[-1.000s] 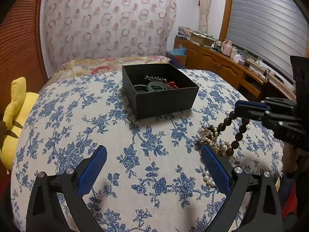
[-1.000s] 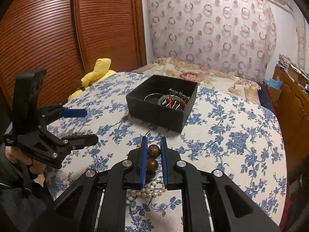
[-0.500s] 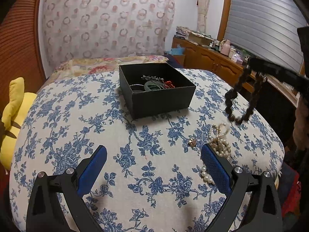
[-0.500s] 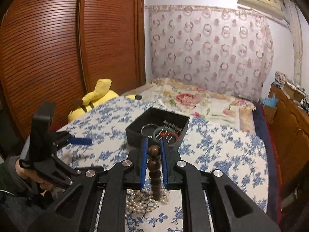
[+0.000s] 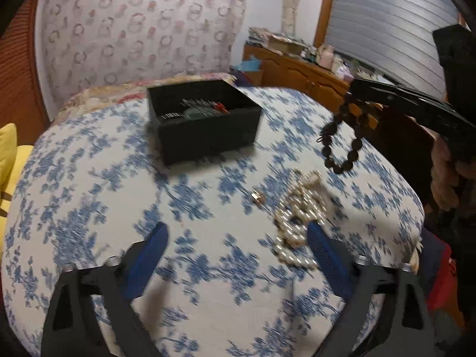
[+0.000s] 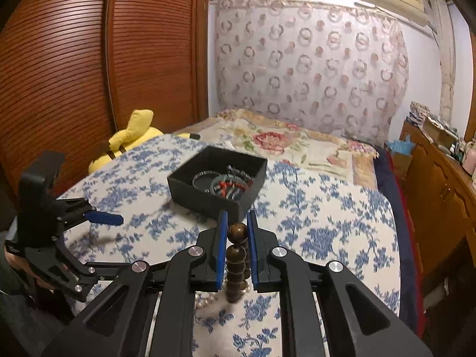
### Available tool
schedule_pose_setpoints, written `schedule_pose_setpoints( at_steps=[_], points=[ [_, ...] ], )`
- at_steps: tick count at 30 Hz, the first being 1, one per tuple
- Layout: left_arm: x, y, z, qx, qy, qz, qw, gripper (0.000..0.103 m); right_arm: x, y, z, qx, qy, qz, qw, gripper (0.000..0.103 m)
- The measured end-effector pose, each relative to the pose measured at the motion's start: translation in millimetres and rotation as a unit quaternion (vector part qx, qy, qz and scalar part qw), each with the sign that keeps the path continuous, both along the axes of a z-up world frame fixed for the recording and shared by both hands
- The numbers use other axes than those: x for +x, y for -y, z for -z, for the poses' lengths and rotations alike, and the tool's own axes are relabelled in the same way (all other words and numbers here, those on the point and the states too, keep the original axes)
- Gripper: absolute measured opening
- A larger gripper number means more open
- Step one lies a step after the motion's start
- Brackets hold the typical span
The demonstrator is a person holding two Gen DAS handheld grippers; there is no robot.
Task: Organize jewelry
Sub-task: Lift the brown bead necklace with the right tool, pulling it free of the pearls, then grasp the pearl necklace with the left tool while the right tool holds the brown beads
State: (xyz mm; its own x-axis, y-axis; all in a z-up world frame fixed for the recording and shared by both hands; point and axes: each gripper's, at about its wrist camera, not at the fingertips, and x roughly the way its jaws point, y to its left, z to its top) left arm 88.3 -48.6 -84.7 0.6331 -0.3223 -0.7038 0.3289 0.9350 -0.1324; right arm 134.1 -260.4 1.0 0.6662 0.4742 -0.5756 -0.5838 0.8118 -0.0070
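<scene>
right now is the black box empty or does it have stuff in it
Not empty: the open black box holds several pieces, among them rings and something red.

Slatted wooden wardrobe [image 6: 89, 74], patterned curtain [image 6: 309, 68], wooden dresser [image 6: 440, 190].

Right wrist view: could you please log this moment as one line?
right gripper: shut on wooden bead bracelet, lifted | left gripper: open, closing, empty | pearl necklace: on cloth | black box: holds jewelry

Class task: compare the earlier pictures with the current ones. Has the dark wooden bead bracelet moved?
Yes. The bead bracelet, clamped in the right gripper, has risen off the pearl pile and now hangs above the bedspread, nearer the black box.
</scene>
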Motion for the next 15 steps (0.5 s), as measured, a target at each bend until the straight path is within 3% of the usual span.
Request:
schedule_pose_setpoints(
  at_steps=[7, 10, 14, 15],
  points=[
    [2.3, 26.1, 18.9, 0.021, -0.036, 0.036, 0.9985, 0.042, 1.3, 6.0, 11.9, 0.005, -0.011, 0.009, 1.000, 0.015],
    [2.3, 34.3, 21.0, 0.036, -0.030, 0.040, 0.9981, 0.034, 1.1, 6.9, 12.5, 0.008, -0.011, 0.009, 1.000, 0.015],
    [1.4, 36.9, 20.6, 0.060, -0.026, 0.040, 0.9970, 0.010, 0.9, 7.1, 12.9, 0.008, -0.011, 0.009, 1.000, 0.015],
    [1.2, 36.2, 21.0, 0.070, -0.022, 0.039, 0.9966, 0.008, 0.4, 6.7, 13.2, 0.009, -0.012, 0.008, 1.000, 0.015]
  ],
)
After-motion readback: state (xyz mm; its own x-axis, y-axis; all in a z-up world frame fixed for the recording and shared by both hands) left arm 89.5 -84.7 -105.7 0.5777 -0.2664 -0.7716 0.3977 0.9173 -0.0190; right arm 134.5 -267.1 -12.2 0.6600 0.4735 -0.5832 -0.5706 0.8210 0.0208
